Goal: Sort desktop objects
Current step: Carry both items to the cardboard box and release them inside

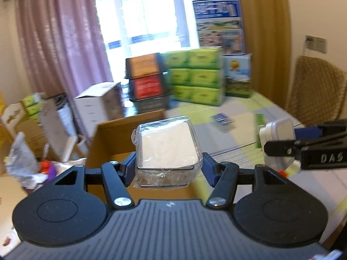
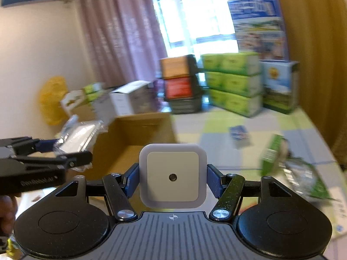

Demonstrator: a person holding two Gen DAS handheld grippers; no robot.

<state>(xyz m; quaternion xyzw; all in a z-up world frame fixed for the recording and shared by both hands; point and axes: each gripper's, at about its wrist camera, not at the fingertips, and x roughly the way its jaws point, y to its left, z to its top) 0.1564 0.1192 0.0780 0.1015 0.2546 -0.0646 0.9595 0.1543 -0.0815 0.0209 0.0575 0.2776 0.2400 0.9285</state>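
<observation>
Left gripper point(image 1: 169, 169): nearest the left wrist lens; its blue pads clamp both sides of a clear plastic-wrapped box point(image 1: 168, 149) with a white face, held in the air over the cardboard box.
Right gripper point(image 2: 172, 178): nearest the right wrist lens; fingers closed on a white square night light point(image 2: 172, 176), its round sensor dot facing the camera, pads touching its left and right edges.
Cardboard box point(image 1: 121, 134): largest thing close by, open at the top, brown walls; its far rim runs just behind both held items, and its inside shows under the left gripper.
Table surface point(image 2: 216, 134): pale green and lilac checked cover to the right of the cardboard box; its far edge meets the stacked cartons.
Open room: a wide bare stretch of cover lies between the cardboard box and the far cartons.
Green cartons point(image 1: 195, 75): stacked three high at the far edge, beside a red and orange crate stack point(image 1: 146, 82).
Green packet point(image 2: 272, 153): lies right of the right gripper, blurred, near the table's right edge.
Blue packet point(image 1: 222, 118): small and flat on the cover, well apart from both grippers.
Gripper spacing: side by side, apart, each showing at the other view's edge.
</observation>
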